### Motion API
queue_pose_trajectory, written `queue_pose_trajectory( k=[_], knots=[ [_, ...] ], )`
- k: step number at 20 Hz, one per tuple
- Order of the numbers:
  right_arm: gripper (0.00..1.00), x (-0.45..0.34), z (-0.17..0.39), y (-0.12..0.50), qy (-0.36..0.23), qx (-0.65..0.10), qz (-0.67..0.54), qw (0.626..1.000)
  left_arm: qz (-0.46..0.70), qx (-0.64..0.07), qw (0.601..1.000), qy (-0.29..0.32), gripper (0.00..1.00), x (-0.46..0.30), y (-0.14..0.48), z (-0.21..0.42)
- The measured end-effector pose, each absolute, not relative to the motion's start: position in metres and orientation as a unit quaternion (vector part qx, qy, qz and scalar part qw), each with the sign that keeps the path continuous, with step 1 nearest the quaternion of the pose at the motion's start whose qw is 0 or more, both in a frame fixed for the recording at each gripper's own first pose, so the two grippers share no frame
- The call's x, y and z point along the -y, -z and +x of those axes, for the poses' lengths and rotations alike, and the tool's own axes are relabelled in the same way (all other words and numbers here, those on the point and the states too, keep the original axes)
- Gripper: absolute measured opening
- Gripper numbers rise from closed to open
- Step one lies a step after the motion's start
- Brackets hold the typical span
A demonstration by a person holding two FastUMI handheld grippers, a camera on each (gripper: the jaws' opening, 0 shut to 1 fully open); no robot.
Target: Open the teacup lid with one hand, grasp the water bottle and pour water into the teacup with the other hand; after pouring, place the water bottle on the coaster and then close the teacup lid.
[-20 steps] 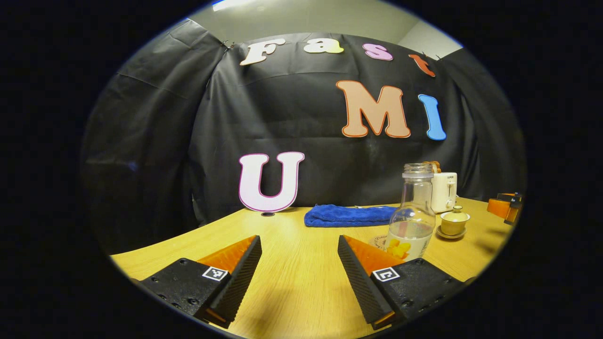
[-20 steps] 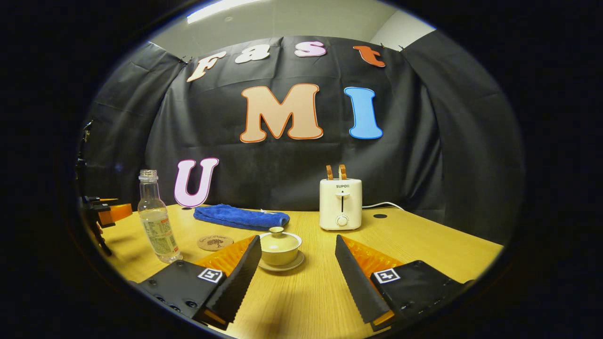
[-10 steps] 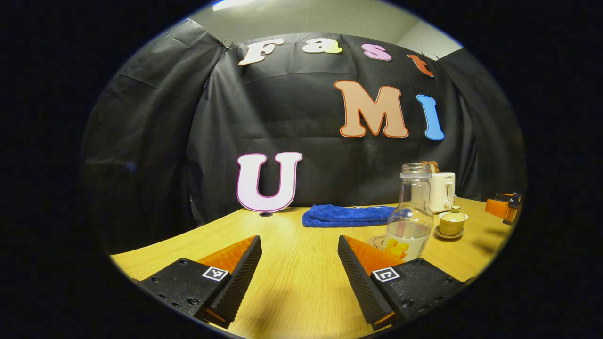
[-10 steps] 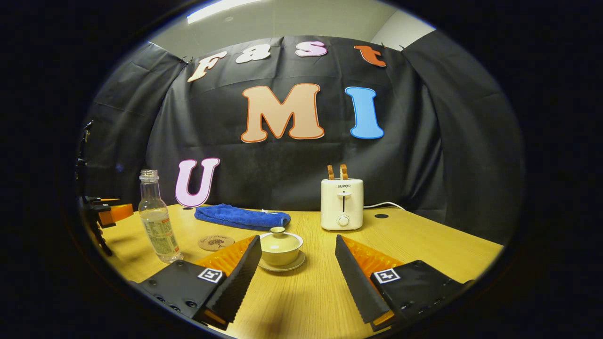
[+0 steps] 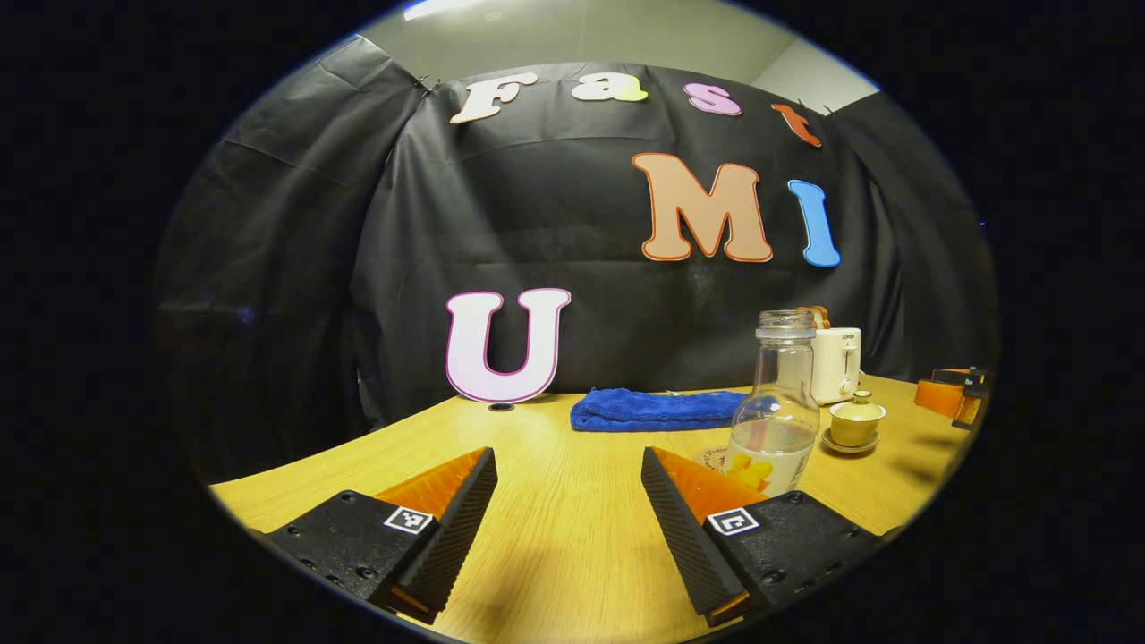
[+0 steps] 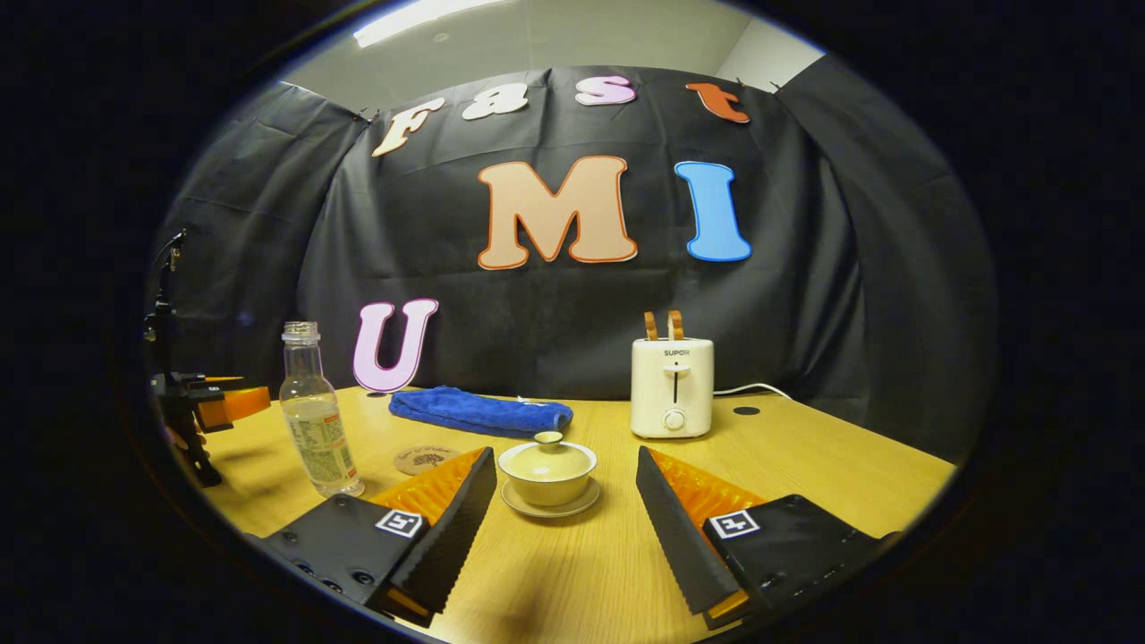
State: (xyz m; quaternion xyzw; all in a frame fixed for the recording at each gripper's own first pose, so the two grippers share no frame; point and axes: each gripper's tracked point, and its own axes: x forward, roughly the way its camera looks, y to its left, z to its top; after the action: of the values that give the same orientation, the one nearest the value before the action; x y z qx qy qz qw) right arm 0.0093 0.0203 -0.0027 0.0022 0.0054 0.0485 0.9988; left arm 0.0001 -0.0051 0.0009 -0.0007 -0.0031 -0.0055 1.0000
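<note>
A clear uncapped water bottle (image 5: 776, 407) (image 6: 318, 419) with a little water stands on the wooden table. The lidded cream teacup (image 6: 547, 467) (image 5: 857, 420) sits on its saucer, lid on. A round cork coaster (image 6: 426, 460) (image 5: 713, 459) lies between bottle and cup. My left gripper (image 5: 566, 465) is open, low over the table, the bottle just beyond its right finger. My right gripper (image 6: 565, 465) is open, with the teacup ahead between its fingers, apart from both. The left gripper (image 6: 215, 407) also appears far left in the right gripper view, and the right gripper (image 5: 955, 400) far right in the left gripper view.
A blue folded towel (image 6: 479, 411) (image 5: 657, 409) lies at the back of the table (image 6: 805, 465). A cream toaster (image 6: 672, 386) (image 5: 835, 363) with two slices up stands behind the teacup, its cord trailing right. The booth's black cloth closes the far side.
My right gripper has shifted left, so the teacup now sits centred between its fingers. My left gripper has drifted slightly; the bottle and cup show a little further left.
</note>
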Motion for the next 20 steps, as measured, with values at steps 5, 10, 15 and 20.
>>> queue_pose_trajectory(
  k=[5,10,15,20],
  knots=[
    [1.00,-0.024,0.028,0.004,-0.050,-0.008,0.002,0.999,-0.001,0.003,1.000,0.005,0.95,0.004,-0.001,0.000],
    [0.99,-0.031,0.054,0.007,-0.058,-0.015,0.001,0.998,-0.001,0.003,1.000,0.006,0.95,0.005,-0.001,-0.001],
    [0.94,-0.042,0.081,0.017,-0.073,-0.042,-0.001,0.996,-0.001,0.002,1.000,0.007,0.95,0.005,0.000,0.000],
    [0.94,-0.049,0.100,0.022,-0.077,-0.062,-0.008,0.995,-0.002,0.002,1.000,0.009,0.95,0.006,-0.001,0.000]
  ],
)
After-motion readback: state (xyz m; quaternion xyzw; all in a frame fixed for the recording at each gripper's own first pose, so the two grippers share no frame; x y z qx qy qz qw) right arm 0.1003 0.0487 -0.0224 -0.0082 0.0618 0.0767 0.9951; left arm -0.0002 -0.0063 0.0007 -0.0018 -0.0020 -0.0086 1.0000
